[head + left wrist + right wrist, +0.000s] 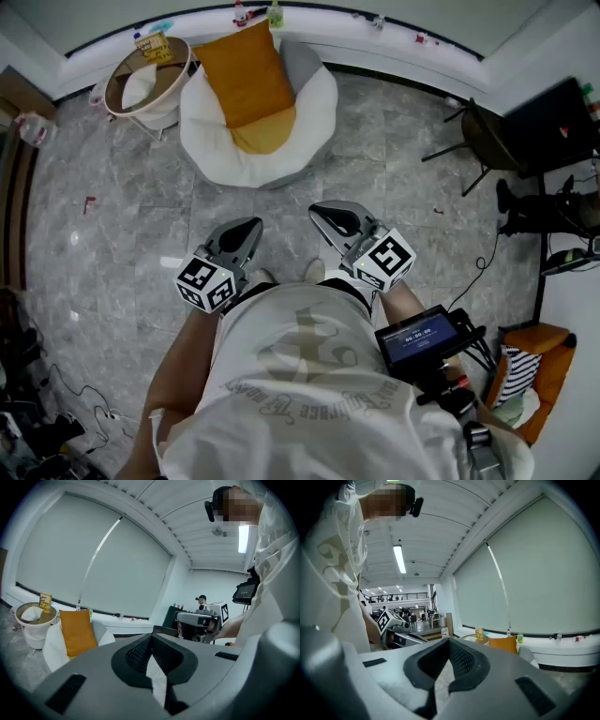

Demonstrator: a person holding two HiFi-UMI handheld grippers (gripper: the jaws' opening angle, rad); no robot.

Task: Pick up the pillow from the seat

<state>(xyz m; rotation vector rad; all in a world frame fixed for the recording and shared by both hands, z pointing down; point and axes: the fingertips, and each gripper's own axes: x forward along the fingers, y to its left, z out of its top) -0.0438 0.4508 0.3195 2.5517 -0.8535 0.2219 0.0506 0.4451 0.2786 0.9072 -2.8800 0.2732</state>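
Left gripper (242, 236) — jaws pressed together, empty, held close to the person's body. Orange pillow (246, 80) leans upright on the white round seat (208, 150), well apart ahead. Right gripper (335, 220) — likewise closed on nothing. Approach and grasp are not yet begun.

A: Bright enough?
B: Yes, even and cool; a ceiling strip lamp (399, 558) glows, shadows soft, slight glare on the floor (172, 262).
A: Sharp?
B: Mid-frame. Edges bend, corners blacken; left hand-held gripper (152, 641) looks soft near its lens.
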